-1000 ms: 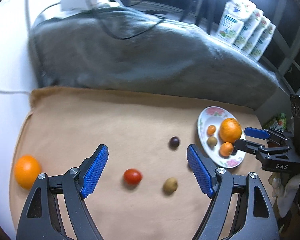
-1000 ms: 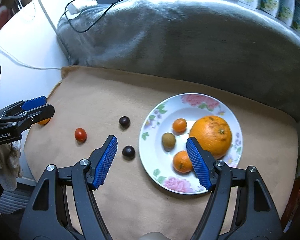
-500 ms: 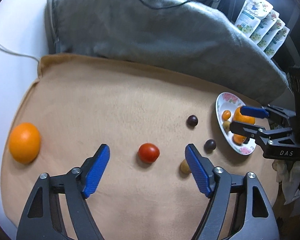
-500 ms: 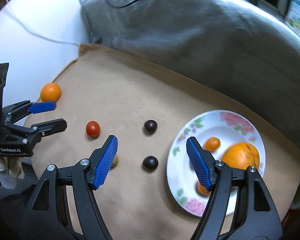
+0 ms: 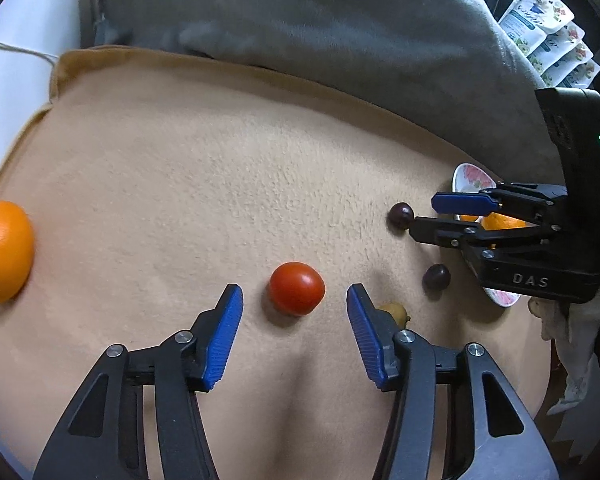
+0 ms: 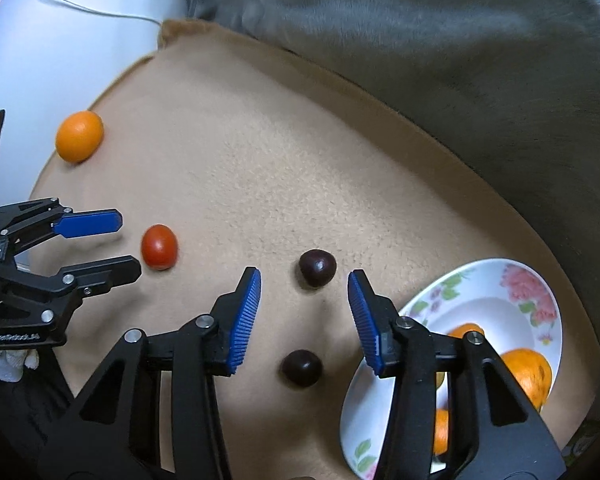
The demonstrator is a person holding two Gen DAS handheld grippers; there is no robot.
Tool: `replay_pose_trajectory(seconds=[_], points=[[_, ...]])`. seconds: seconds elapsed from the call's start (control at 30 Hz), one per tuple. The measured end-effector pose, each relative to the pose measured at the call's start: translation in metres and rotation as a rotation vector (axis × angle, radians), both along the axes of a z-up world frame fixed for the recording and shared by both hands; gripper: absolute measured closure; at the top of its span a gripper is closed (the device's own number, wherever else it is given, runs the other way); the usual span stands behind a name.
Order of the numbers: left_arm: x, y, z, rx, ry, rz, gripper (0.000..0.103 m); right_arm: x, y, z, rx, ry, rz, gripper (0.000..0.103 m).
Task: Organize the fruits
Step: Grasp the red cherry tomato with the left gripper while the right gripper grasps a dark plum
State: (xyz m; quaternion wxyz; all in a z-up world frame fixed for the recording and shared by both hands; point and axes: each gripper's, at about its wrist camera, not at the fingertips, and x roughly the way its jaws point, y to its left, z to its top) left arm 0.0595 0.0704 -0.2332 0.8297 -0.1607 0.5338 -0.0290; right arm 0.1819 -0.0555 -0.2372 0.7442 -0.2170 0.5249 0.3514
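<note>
Tomato point(image 5: 297, 289) lies lower centre on the tan cloth, between the left tool's point(image 5: 295, 328) closing jaws, untouched. Right tool point(image 6: 304, 316) narrows likewise around a dark fruit point(image 6: 317, 267). Grasping step: both must close fully, then carry to the plate point(image 6: 496, 304).

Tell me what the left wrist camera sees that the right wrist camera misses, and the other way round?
Only the left wrist view shows the small yellowish fruit behind its claw's finger, and the pouches at the back.

Only the right wrist view shows the plate's inside, with oranges on it.

Both show the tomato, two dark fruits, the loose orange and the tan cloth.
</note>
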Motion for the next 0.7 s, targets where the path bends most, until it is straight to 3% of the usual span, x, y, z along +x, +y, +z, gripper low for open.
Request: replay_pose_trajectory(seconds=[0.1,0.23,0.7], points=[[0.003,-0.001,-0.004,-0.010,0.009,0.003,0.051,0.005,0.003,-0.005,-0.004,0.018,0.007,0.060],[0.007,-0.001,-0.008,-0.020,0.019,-0.002,0.061,0.009,0.009,-0.011,-0.020,0.028,0.023,0.062],[0.016,-0.006,-0.018,-0.022,0.042,-0.013,0.069,0.015,0.026,-0.025,-0.062,0.033,0.049,0.068]])
